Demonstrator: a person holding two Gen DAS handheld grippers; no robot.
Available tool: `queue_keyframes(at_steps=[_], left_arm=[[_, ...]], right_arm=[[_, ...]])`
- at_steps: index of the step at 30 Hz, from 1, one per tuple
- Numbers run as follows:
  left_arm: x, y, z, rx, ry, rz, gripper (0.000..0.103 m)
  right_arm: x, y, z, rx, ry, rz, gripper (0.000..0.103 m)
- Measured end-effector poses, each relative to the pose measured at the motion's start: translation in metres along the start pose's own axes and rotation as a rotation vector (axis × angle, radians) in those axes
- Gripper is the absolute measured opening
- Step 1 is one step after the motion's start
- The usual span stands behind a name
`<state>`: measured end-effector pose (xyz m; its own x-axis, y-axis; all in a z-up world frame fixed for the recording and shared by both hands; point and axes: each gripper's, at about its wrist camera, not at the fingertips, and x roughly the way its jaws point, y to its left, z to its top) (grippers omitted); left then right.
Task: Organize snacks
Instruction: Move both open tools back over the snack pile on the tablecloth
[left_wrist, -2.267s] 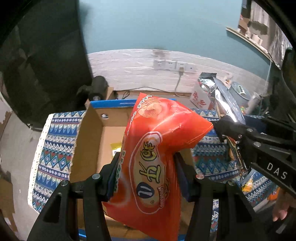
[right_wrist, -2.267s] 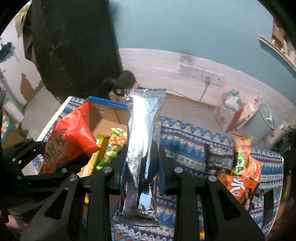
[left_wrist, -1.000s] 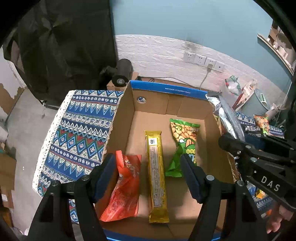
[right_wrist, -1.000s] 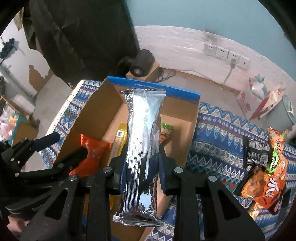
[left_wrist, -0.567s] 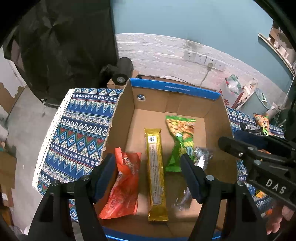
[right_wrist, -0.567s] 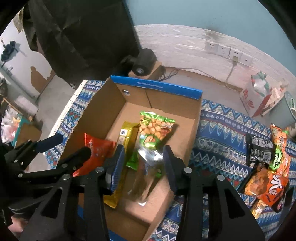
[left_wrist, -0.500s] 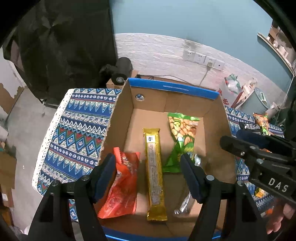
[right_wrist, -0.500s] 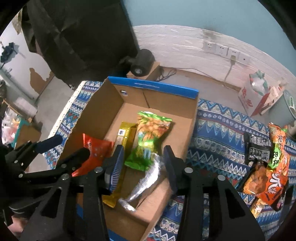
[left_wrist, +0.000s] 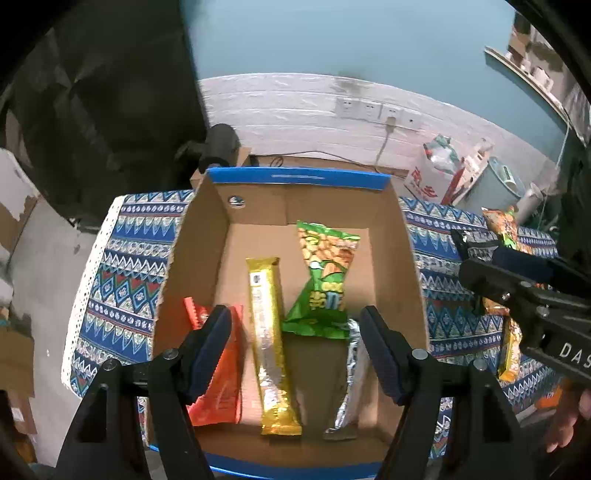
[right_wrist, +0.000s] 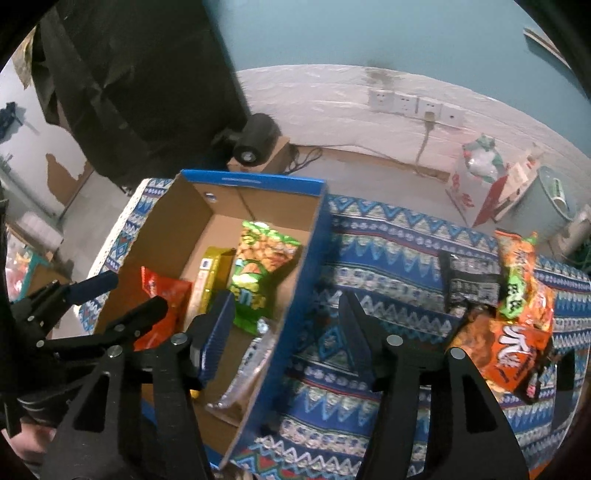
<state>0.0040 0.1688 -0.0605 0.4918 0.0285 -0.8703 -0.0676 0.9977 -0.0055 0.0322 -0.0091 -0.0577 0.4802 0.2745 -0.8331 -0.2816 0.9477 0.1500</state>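
Both units are empty. The left hand-held gripper stands released above the cardboard box; the right hand-held gripper, jaws just opened, holds nothing. In the box lie the red packet, gold bar, green bag and silver packet. The loose snacks remain on the worktop. Judged light, crinkly, slippery and crushable; grasp each across the middle.

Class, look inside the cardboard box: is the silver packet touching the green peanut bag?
Touching. In the left wrist view the silver packet's top end slips under the green peanut bag's bottom edge, with no gap between them.
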Motion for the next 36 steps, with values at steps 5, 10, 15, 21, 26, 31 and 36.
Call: queue_keyframes(at_steps=[5, 10, 15, 21, 26, 31, 36], left_arm=[[-0.001, -0.022, 0.0, 0.044, 0.002, 0.001, 0.073], [-0.001, -0.049, -0.001, 0.093, 0.008, -0.002, 0.073], [0.002, -0.077, -0.003, 0.143, 0.025, -0.01, 0.073], [0.006, -0.109, -0.006, 0.169, 0.053, -0.038, 0.073], [0.011, -0.136, -0.008, 0.211, 0.078, -0.042, 0.073], [0.013, -0.159, -0.007, 0.232, 0.091, -0.05, 0.073], [0.012, -0.177, -0.005, 0.259, 0.089, -0.048, 0.073]], right_arm=[[-0.013, -0.024, -0.009, 0.031, -0.011, -0.019, 0.059], [-0.025, -0.046, -0.02, 0.051, -0.023, -0.042, 0.06], [-0.035, -0.07, -0.033, 0.068, -0.031, -0.076, 0.064], [-0.044, -0.104, -0.053, 0.12, -0.026, -0.099, 0.064], [-0.054, -0.133, -0.067, 0.162, -0.031, -0.118, 0.065], [-0.062, -0.155, -0.076, 0.2, -0.042, -0.135, 0.065], [-0.07, -0.177, -0.084, 0.235, -0.047, -0.156, 0.069]])
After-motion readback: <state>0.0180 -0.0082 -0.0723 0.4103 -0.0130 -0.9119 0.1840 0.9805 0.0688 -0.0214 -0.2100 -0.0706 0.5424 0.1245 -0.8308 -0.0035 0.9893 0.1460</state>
